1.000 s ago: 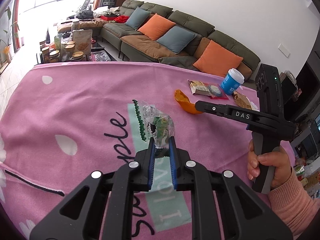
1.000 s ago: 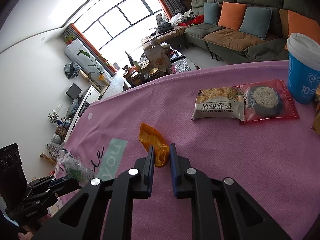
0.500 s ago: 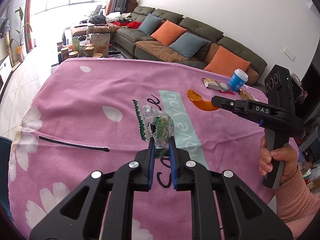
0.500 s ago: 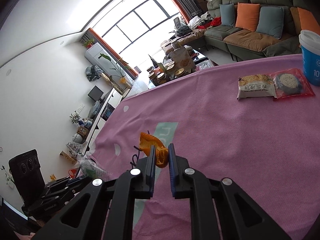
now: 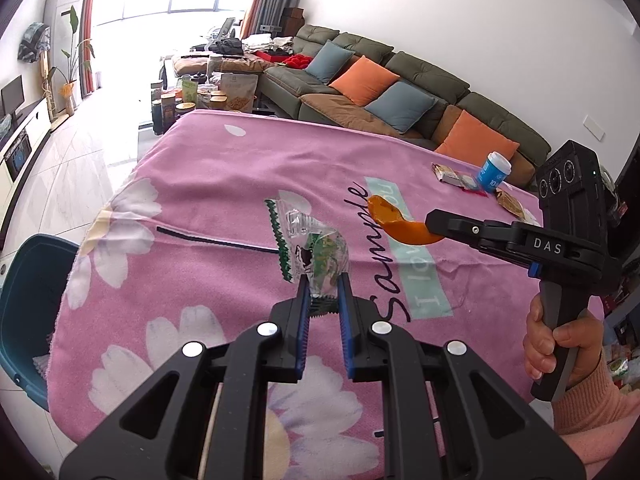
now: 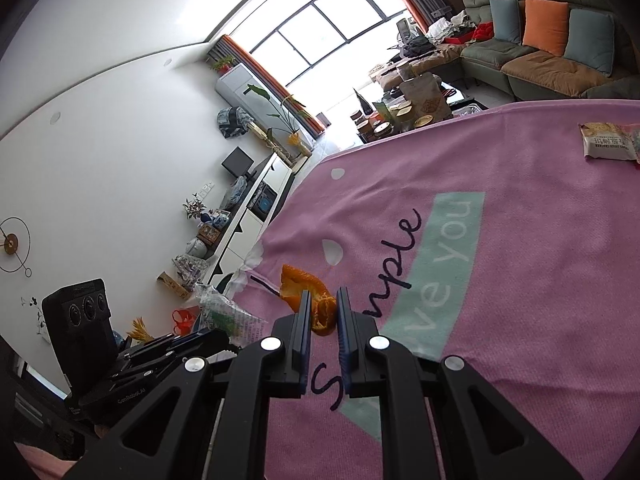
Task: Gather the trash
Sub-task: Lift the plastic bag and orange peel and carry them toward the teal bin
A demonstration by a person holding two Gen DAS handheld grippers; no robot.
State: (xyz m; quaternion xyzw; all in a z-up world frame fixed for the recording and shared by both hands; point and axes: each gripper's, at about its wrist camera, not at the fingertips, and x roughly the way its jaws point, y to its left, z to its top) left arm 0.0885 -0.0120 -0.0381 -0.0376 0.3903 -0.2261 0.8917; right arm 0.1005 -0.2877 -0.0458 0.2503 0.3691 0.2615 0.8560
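Your left wrist camera sits just behind its tongs, looking forward and steeply down over the pink cloth on the counter, close above it, with the sofa far off at 1 o'clock. Your right wrist camera sits the same way behind its own tongs, tilted less steeply, facing the window at 12 o'clock. Both views share the cloth's lettered middle, and each catches the other: the right tongs come in at 3 o'clock of the left view, the left tongs at 8 o'clock of the right view.
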